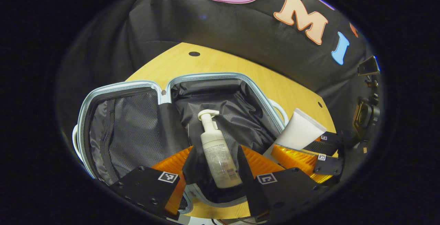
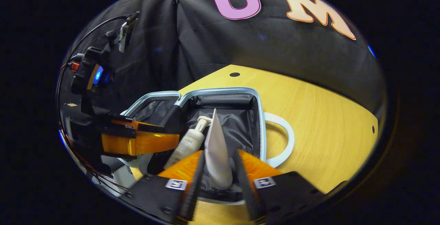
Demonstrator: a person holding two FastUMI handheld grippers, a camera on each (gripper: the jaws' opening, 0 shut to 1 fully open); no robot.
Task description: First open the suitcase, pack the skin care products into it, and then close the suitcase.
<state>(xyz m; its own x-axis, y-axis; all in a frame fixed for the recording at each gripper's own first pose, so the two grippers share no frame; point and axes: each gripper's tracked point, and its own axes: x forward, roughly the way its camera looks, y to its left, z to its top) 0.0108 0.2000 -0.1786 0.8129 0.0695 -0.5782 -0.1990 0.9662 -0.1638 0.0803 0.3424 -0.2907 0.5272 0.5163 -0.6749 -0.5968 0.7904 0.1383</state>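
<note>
The suitcase [image 1: 209, 77] lies open on the wooden table, with a pale blue rim and black lining; its mesh-lined lid [image 1: 130, 128] is spread out to the left. My left gripper [image 1: 217, 164] is shut on a white pump bottle [image 1: 216, 149], which hangs over the right half of the case. To the right, my right gripper [image 1: 292, 146] grips a white tube [image 1: 302, 128]. In the right gripper view the right gripper [image 2: 219, 157] is shut on that tube [image 2: 216, 146], cap end down, over the suitcase [image 2: 256, 97]. Beside it the left gripper [image 2: 165, 135] holds the pump bottle [image 2: 189, 142].
The wooden table [image 2: 326, 121] stretches to the right of the case and has small dark holes in its top. The suitcase's white loop handle [image 2: 287, 139] sticks out from its right side. The black booth cloth hangs close behind the table.
</note>
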